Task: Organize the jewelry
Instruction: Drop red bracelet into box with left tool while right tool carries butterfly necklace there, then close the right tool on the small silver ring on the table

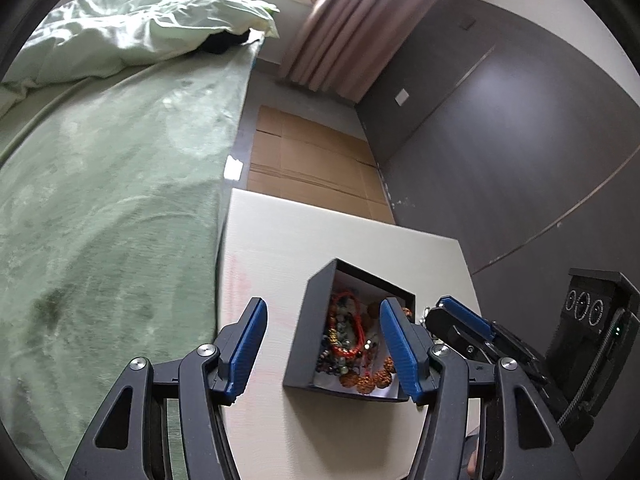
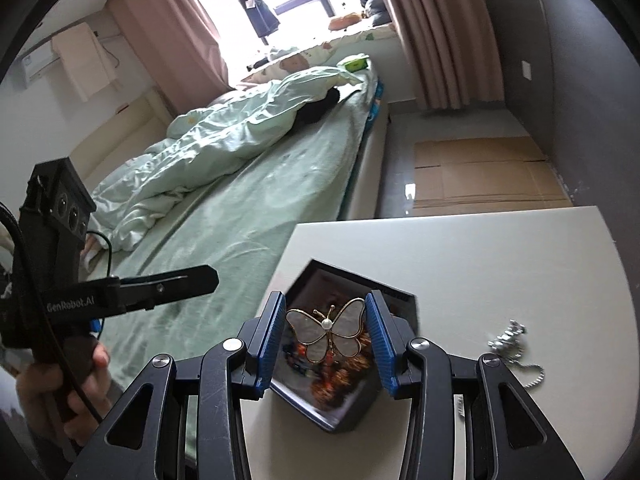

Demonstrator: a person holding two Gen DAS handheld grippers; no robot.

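We see a wide bed (image 2: 248, 216) under a pale green blanket with a rumpled mint duvet (image 2: 224, 132) heaped along its far half, dusty-pink curtains (image 2: 436, 36) by the window, and flattened brown cardboard (image 2: 480, 172) on the floor next to a dark grey wall. Just beside the bed stands the off-white tabletop (image 2: 520, 264). On it sits an open dark square jewelry box (image 1: 320, 320) with a white lining, holding a tangle of beaded bracelets (image 1: 348, 340) in red, orange and mixed colours. A silver chain with a chunky pendant (image 2: 508, 336) lies on the tabletop to the right of the box, apart from it.

Our left gripper (image 1: 322, 344) hangs above the box's near-left side, its blue-padded jaws spread apart with nothing between them. A hand (image 2: 76, 388) grips its black handle at the left edge of the right wrist view.

Our right gripper (image 2: 326, 340) is over the box with its jaws closed on a gold-rimmed butterfly brooch (image 2: 329, 334), pearly grey wings and a small white pearl at the centre; the blue pads press on both wing tips, and the brooch hangs above the box's contents.
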